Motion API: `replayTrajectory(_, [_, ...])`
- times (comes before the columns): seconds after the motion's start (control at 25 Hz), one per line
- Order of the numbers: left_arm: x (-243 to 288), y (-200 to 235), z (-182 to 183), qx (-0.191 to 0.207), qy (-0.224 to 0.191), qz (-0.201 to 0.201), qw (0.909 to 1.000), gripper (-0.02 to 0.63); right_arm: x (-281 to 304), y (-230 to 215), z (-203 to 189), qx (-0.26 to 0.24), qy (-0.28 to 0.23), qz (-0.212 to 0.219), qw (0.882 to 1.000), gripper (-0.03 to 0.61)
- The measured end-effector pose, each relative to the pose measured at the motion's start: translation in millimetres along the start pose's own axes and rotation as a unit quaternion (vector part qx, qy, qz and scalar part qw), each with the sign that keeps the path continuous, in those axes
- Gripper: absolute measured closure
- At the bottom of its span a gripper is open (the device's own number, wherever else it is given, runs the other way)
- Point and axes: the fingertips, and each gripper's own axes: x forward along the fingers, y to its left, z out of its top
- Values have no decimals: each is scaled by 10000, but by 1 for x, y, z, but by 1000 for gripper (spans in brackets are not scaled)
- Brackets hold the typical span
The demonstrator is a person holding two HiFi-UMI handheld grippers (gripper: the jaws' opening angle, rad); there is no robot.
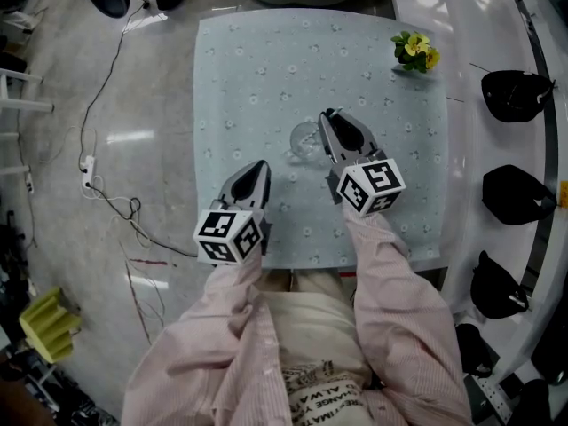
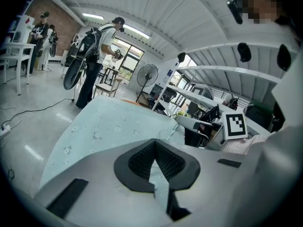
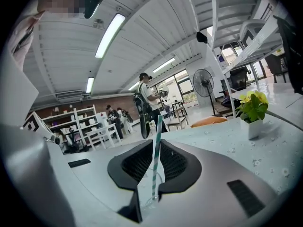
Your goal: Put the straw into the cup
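A clear glass cup (image 1: 304, 140) stands near the middle of the pale blue flowered tablecloth (image 1: 266, 60). My right gripper (image 1: 327, 115) reaches over the cup's right rim. In the right gripper view a teal-and-white striped straw (image 3: 156, 141) stands upright between the pads, and my right gripper (image 3: 155, 145) is shut on it. The straw's lower end sits inside the cup (image 3: 146, 189), seen through the jaw gap. My left gripper (image 1: 261, 164) hovers at the near left of the cup, apart from it. It is shut (image 2: 154, 143) with nothing in it.
A small pot of yellow flowers (image 1: 415, 51) (image 3: 251, 110) stands at the table's far right corner. Black helmets (image 1: 515, 94) sit on a white curved shelf to the right. Cables (image 1: 106, 193) trail on the floor at left. People stand in the background.
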Motion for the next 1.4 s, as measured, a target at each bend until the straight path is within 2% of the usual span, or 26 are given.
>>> replayTrajectory(0.04, [-1, 1, 0, -1, -3, 5, 10000, 617, 0, 0, -1, 8, 4, -9, 10000, 556])
replayTrajectory(0.12, [-4, 3, 1, -6, -12, 19, 10000, 617, 1, 1, -1, 41, 8, -21, 10000, 502])
replayTrajectory(0.32, [-11, 2, 5, -48, -84, -33, 9999, 617, -2, -1, 1, 153, -23, -117, 9998, 468])
replayTrajectory(0.68, [-23, -10, 15, 24, -215, -205, 9996, 617, -23, -6, 0, 250, 12, -322, 9992, 463])
replayTrajectory(0.76, [-27, -14, 17, 74, -238, -263, 9993, 617, -32, -4, 1, 199, 29, -364, 9991, 470])
replayTrajectory(0.96, [-34, -29, 30, 372, -355, -518, 9973, 617, -52, 6, 10, -50, -20, -381, 9993, 546])
replayTrajectory(1.16, [-47, -45, 43, 706, -526, -742, 9933, 617, -73, 18, 23, -202, -150, -302, 9992, 561])
replayTrajectory(1.4, [-69, -63, 61, 959, -812, -831, 9886, 617, -102, 34, 41, -311, -324, -117, 9989, 570])
